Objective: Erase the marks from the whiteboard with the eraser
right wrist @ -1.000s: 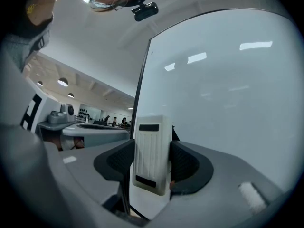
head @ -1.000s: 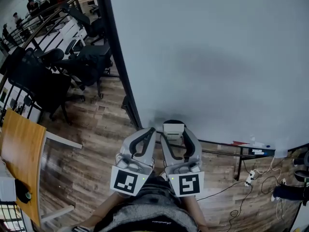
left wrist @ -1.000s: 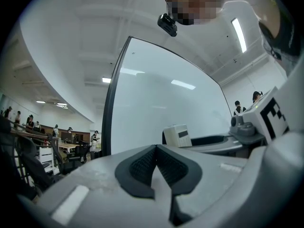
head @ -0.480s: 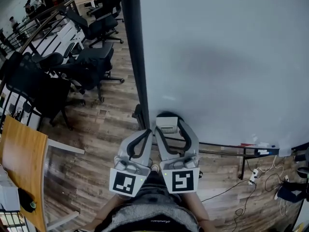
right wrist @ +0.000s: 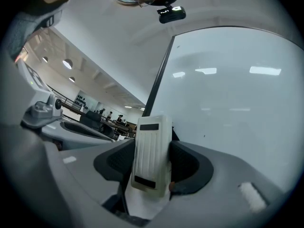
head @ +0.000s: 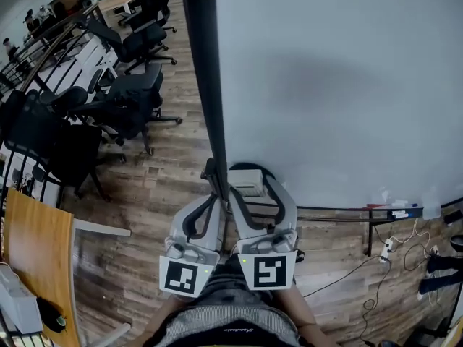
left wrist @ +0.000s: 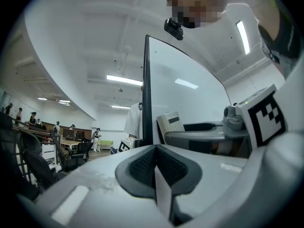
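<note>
Our right gripper [right wrist: 153, 166] is clamped on the white eraser [right wrist: 151, 148], which stands upright between its jaws, by the lower left corner of the whiteboard [head: 340, 85]. We cannot tell whether the eraser touches the board. Just beside it, our left gripper [left wrist: 156, 167] has its jaws pressed together with nothing between them, in line with the board's dark left edge [head: 206, 85]. Office chairs [head: 130, 92] stand on the wooden floor [head: 166, 172] beyond that edge.

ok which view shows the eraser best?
Right gripper view: the eraser sits centred, clamped between the jaws, its ribbed back fully visible. Head view shows only its top end by the whiteboard; left gripper view catches part of it sideways.
</note>
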`<action>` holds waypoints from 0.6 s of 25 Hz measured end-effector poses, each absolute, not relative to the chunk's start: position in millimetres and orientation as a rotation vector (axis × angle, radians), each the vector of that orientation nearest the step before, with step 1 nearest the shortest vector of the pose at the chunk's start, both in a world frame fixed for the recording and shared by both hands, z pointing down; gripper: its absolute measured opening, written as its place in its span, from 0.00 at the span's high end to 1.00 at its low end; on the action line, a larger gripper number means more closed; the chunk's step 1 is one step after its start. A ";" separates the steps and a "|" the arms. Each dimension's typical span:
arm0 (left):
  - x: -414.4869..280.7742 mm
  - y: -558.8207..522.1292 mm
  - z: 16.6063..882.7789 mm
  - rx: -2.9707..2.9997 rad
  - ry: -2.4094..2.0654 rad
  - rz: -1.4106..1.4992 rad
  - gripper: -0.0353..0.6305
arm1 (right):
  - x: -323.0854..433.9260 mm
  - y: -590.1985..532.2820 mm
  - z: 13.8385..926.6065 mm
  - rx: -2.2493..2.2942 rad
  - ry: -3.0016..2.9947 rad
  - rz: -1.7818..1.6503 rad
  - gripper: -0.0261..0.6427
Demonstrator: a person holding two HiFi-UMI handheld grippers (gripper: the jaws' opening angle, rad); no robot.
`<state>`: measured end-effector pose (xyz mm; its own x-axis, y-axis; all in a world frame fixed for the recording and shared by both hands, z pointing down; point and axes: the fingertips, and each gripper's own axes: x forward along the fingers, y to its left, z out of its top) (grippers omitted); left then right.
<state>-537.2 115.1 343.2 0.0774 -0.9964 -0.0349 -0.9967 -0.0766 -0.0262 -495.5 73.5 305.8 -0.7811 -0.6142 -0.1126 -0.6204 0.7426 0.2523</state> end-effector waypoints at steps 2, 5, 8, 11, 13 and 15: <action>-531.9 111.6 344.3 -2.286 2.091 0.004 0.94 | -492.0 72.6 307.3 -1.023 2.918 0.424 0.60; -521.5 104.0 342.8 -2.291 2.069 0.007 0.94 | -481.1 68.3 308.0 -1.021 2.924 0.410 0.60; -510.2 96.4 340.5 -2.297 2.058 0.015 0.94 | -466.8 63.3 301.8 -1.019 2.912 0.424 0.60; -497.5 89.9 339.5 -2.298 2.064 0.022 0.94 | -449.0 59.2 293.1 -1.009 2.882 0.413 0.60; -483.6 83.3 338.5 -2.293 2.059 0.023 0.94 | -431.7 54.0 291.1 -1.006 2.879 0.403 0.60; -466.4 75.7 337.5 -2.289 2.044 0.014 0.94 | -412.6 48.2 289.9 -1.001 2.883 0.397 0.60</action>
<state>-466.4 75.7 337.5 0.1138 -0.9920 -0.0547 -0.9926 -0.1112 -0.0481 -412.6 48.2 289.9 -0.7865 -0.6006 -0.1437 -0.6171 0.7553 0.2208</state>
